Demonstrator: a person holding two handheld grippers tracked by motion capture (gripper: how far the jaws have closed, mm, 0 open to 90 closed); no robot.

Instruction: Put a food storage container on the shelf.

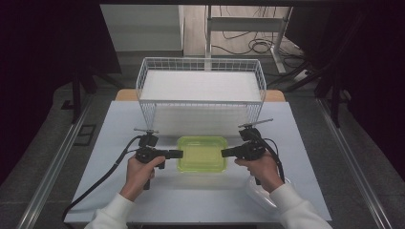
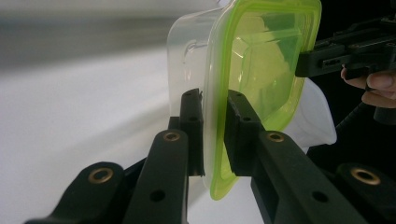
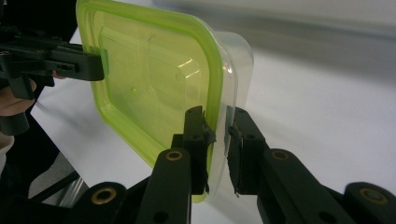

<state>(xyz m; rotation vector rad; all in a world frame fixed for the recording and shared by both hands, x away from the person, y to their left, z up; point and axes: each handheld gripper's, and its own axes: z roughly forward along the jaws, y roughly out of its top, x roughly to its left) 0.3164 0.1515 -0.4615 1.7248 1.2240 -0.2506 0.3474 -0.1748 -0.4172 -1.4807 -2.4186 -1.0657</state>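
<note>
A clear plastic box with a lime-green lid (image 1: 202, 153) lies level in the middle of the white table, lid up. My left gripper (image 1: 180, 153) comes in from the left, its jaws shut on the lid's rim (image 2: 215, 140). My right gripper (image 1: 223, 152) comes in from the right, its jaws shut on the opposite rim (image 3: 215, 140). In the left gripper view the box (image 2: 261, 60) stands edge-on between my left gripper's (image 2: 215, 100) pads, with the right gripper (image 2: 322, 58) on its far edge. In the right gripper view the box (image 3: 154, 74) shows likewise in my right gripper (image 3: 219, 116), the left gripper (image 3: 88, 65) at its far side.
A white wire basket (image 1: 200, 90) with a white liner stands at the back of the table (image 1: 119, 124), just beyond the box. A second clear plastic piece (image 1: 260, 193) lies near the front right edge, under the right forearm. Cables trail from both grippers toward the front.
</note>
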